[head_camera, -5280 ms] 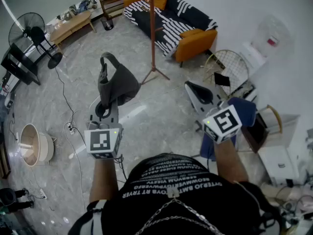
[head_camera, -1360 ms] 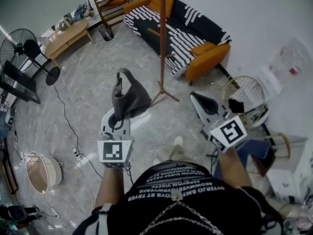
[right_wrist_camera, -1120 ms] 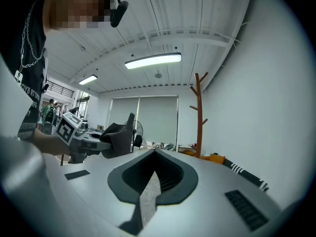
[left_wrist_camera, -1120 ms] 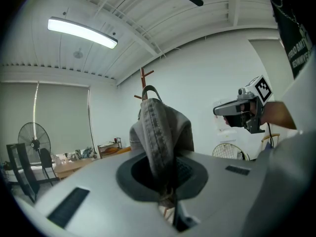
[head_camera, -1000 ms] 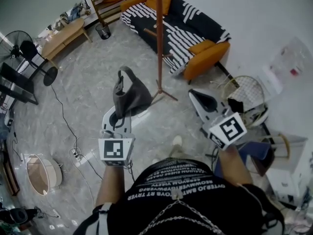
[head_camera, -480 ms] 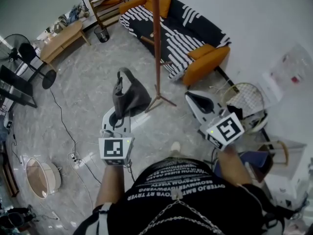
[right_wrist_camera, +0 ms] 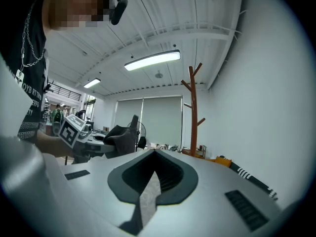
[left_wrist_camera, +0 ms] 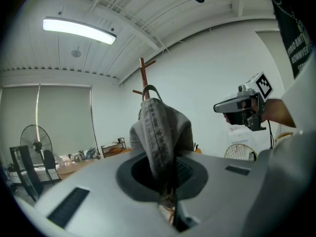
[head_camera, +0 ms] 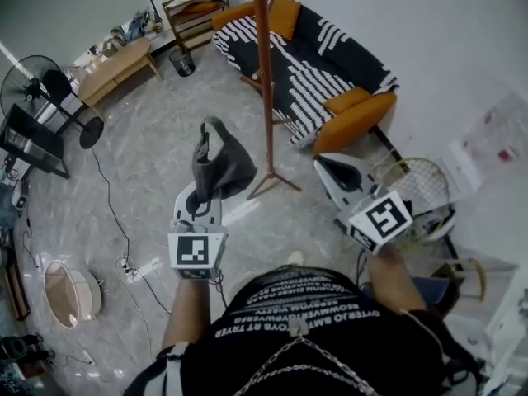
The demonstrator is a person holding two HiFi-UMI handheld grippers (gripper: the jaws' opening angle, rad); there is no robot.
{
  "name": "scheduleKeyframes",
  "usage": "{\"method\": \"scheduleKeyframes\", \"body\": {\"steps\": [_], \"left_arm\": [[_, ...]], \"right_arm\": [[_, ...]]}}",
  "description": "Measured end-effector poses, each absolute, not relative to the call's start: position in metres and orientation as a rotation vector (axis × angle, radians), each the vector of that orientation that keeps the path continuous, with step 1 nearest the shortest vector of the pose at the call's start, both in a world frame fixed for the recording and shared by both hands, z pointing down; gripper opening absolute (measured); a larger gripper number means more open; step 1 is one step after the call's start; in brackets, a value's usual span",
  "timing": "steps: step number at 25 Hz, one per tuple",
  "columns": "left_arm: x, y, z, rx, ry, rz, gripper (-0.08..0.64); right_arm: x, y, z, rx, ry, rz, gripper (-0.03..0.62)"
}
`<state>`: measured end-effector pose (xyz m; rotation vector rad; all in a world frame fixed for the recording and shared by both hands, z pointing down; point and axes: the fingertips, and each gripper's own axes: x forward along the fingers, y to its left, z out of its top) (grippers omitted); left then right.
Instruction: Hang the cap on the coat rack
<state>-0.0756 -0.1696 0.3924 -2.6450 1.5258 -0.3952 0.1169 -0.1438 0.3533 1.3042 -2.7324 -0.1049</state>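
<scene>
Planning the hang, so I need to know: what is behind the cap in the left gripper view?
The top of the coat rack rises behind the cap, against the white wall. The rest of its pole and its base are covered by the cap.

a dark grey fabric cap (head_camera: 221, 162), crumpled and folded on itself, with a stitched seam and a strap loop at its top, stood upright in the air. its lower edge was pinched between the closed jaws of the left tongs (head_camera: 199, 198). the reddish-brown wooden coat rack (head_camera: 265, 81), a slim pole with short upward-angled pegs and splayed feet, stood on the grey marble floor (head_camera: 140, 147) near the cap, to its right. the cap hung on no peg yet.
</scene>
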Motion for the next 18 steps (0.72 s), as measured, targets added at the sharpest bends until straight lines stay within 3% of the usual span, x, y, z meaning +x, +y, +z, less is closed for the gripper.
{"method": "scheduleKeyframes", "body": {"steps": [18], "left_arm": [[-0.027, -0.187, 0.401, -2.615, 1.585, -0.455, 0.008]], "right_arm": [[0.171, -0.177, 0.369, 1.255, -2.783, -0.044, 0.003]]}}
